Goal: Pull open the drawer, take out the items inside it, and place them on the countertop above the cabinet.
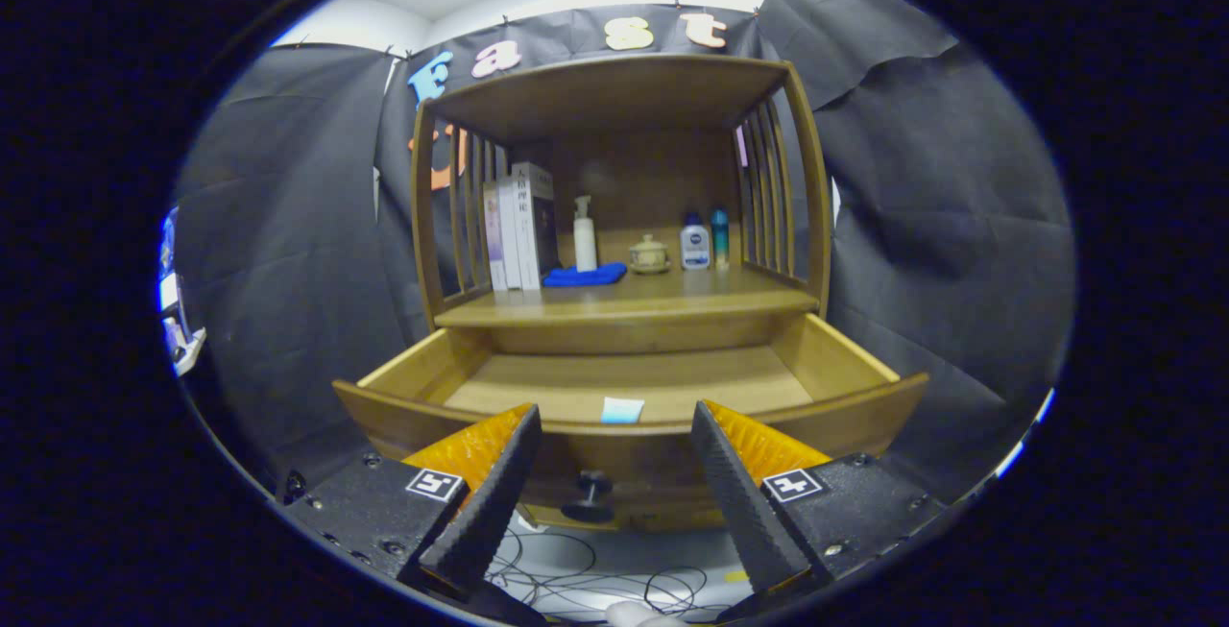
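Drawer (629, 387) stands pulled open in the lower middle of the frame, with a small light blue item (621, 409) lying inside near its front wall. Gripper (615, 421) is open, fingers spread wide, holding nothing, just before the drawer knob (590, 495). Countertop (653, 293) above carries books (518, 227) and bottles (695, 241).

The wooden drawer (634, 387) stands pulled fully out of the cabinet (624, 224), its curved front rail level and its dark round knob (590, 493) facing forward. On its pale floor, close behind the front rail at 12 o'clock from the knob, lies a small light-blue packet (622, 409), flat. The countertop (634, 299) sits directly above, at 12 o'clock from the packet.
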### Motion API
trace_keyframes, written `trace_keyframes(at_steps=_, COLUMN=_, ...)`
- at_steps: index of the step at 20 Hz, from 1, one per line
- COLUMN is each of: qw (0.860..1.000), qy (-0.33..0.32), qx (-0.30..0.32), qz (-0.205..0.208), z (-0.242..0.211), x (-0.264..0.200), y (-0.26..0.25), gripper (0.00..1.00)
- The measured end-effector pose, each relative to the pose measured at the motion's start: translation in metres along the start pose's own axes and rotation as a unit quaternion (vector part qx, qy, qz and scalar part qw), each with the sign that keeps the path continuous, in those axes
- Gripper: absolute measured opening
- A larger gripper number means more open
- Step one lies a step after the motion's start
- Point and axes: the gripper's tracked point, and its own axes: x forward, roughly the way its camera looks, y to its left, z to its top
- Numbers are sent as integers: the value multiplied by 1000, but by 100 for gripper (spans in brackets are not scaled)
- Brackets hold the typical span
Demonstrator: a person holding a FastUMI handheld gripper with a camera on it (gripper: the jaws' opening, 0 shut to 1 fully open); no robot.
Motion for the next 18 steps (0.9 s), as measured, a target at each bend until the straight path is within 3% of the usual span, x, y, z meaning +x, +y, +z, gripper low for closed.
trace_keyframes(at_steps=5, qw=1000, qy=9, qx=17, qz=2, z=50, x=36, y=9, gripper=99)
trace_keyframes(at_steps=11, qw=995, qy=101, qx=22, qz=-12, z=62, x=101, y=21, gripper=99)
trace_keyframes(at_steps=14, qw=985, qy=171, qx=21, qz=-27, z=40, x=130, y=20, gripper=99)
trace_keyframes(at_steps=18, qw=962, qy=269, qx=6, qz=-54, z=0, x=158, y=9, gripper=99)
